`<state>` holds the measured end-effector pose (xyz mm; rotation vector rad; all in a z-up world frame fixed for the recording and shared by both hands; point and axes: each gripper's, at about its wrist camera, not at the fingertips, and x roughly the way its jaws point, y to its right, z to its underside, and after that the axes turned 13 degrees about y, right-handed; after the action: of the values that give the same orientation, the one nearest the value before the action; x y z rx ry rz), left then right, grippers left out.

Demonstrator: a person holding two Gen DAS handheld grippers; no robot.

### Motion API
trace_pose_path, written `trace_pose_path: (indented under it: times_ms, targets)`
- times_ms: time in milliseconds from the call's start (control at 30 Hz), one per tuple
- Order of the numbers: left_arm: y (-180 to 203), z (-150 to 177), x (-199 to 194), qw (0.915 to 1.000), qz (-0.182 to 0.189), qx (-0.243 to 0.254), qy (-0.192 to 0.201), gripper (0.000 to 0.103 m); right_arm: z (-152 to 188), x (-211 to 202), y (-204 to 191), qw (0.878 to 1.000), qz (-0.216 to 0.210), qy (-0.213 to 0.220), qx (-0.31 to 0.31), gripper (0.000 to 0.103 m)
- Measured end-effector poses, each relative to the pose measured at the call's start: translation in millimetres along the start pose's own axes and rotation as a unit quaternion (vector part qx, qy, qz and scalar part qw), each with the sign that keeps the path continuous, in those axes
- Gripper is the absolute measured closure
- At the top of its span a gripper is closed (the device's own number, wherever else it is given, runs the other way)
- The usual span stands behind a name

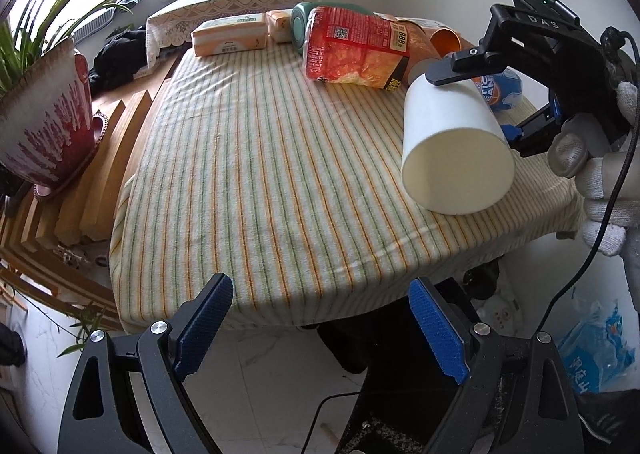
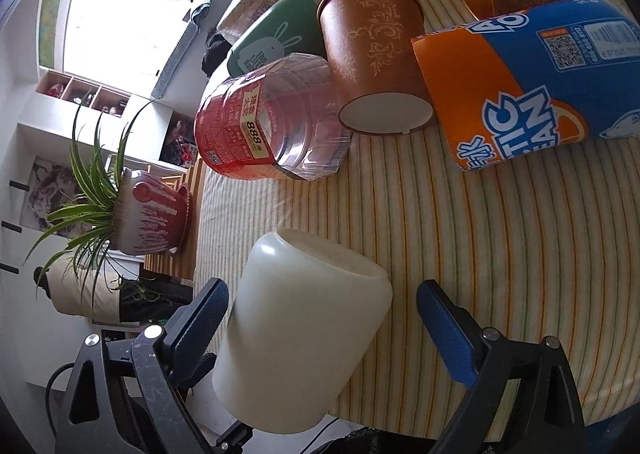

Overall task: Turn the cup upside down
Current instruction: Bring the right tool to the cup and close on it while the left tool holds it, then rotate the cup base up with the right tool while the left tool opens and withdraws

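Note:
A plain white cup lies tilted on its side near the right edge of the striped tablecloth. In the right wrist view the cup sits between the fingers of my right gripper, its closed base pointing away. The jaws stand wide and do not press on it. The right gripper also shows in the left wrist view, with one finger over the cup. My left gripper is open and empty, off the table's near edge.
At the table's far side lie a red snack jar, tissue packs, a green bottle, brown paper cups and a blue-orange bottle. A potted plant stands on wooden slats at left.

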<state>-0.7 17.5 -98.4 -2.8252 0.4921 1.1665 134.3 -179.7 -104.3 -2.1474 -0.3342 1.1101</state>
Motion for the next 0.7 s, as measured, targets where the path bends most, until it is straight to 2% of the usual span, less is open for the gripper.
trace_pose_path:
  times_ms: [67, 700]
  targets:
    - [-2, 0, 0, 1.0000, 0.000, -0.004, 0.000, 0.011, 0, 2, -2, 1.000, -0.010, -0.005, -0.003, 0.025]
    - [-7, -4, 4, 0.9999, -0.007, -0.011, 0.001, 0.011, 1, -12, 4, 1.000, -0.022, 0.018, -0.009, 0.026]
